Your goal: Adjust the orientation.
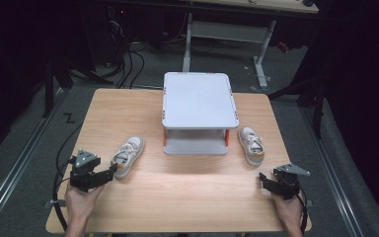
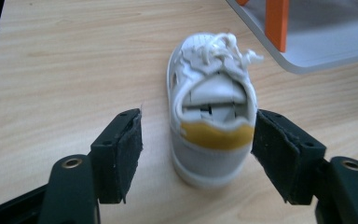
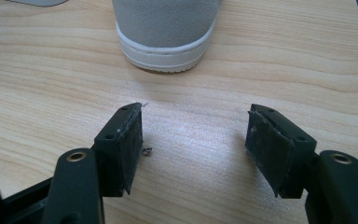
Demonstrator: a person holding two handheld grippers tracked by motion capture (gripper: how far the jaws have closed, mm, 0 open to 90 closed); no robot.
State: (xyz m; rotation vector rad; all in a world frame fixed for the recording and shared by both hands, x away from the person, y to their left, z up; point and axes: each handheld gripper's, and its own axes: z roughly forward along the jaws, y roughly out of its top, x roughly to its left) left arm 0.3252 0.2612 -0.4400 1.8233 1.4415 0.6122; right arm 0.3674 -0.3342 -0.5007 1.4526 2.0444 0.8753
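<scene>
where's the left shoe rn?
In the high view the left shoe lies on the table, left of the white shelf. Its heel sits between the open jaws of the left gripper.

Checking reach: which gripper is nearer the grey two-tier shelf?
Neither clearly. The left gripper sits at a white shoe's heel, left-front of the grey two-tier shelf; the right gripper sits right-front.

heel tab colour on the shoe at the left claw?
Mustard yellow heel tab on the white shoe; it shows best in the left gripper view.
</scene>
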